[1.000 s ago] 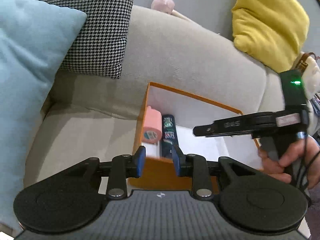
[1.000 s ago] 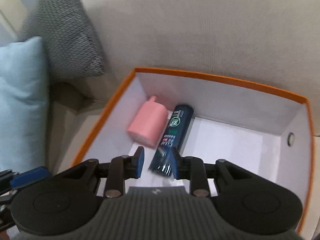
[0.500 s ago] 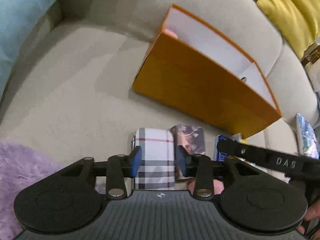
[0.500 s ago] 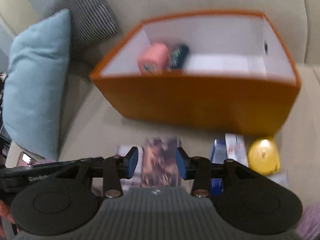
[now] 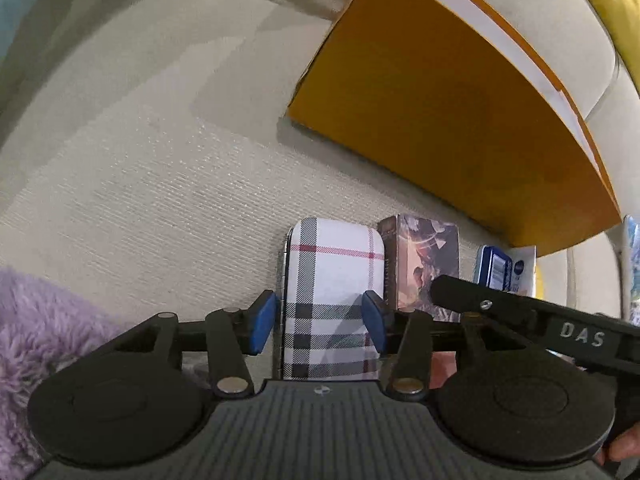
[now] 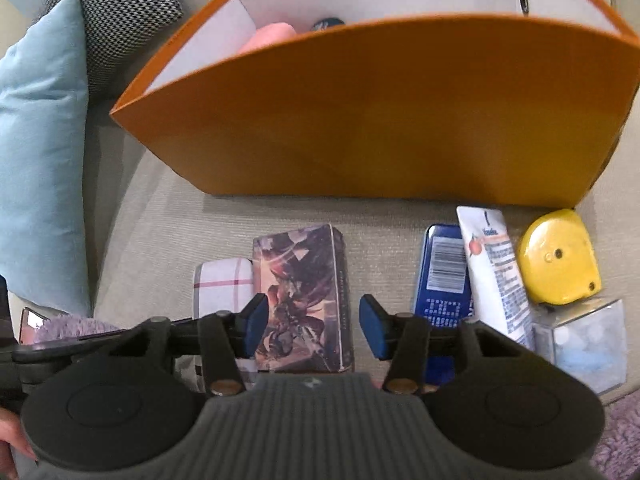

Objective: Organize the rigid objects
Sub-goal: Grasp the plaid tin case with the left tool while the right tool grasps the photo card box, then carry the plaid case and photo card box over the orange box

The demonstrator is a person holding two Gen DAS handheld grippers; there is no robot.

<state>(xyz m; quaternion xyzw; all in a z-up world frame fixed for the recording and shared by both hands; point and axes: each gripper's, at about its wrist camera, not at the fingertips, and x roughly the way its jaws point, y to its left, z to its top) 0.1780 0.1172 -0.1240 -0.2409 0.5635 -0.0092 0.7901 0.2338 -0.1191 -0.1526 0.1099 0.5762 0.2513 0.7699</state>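
Observation:
An orange box [image 6: 380, 112] stands on the sofa seat, with a pink object [image 6: 268, 38] and a dark tube [image 6: 328, 24] inside. In front of it lie a plaid case [image 5: 332, 280], an illustrated card box [image 6: 300, 292], a blue tin [image 6: 440, 276], a white tube [image 6: 496, 268], a yellow tape measure [image 6: 556, 256] and a clear cube [image 6: 584, 344]. My left gripper [image 5: 320, 322] is open with its fingers either side of the plaid case. My right gripper [image 6: 312, 322] is open around the card box. The orange box [image 5: 460, 120] also shows in the left wrist view.
A light blue pillow [image 6: 40, 152] and a houndstooth pillow [image 6: 120, 12] lean at the left. Purple fluffy fabric [image 5: 44, 340] lies at the seat's front. A yellow pillow [image 5: 612, 4] is at the far right. A phone [image 6: 34, 318] lies by the blue pillow.
Both grippers have drawn back from over the orange box and come down to the row of objects in front of it. The left now straddles the plaid case, the right the card box.

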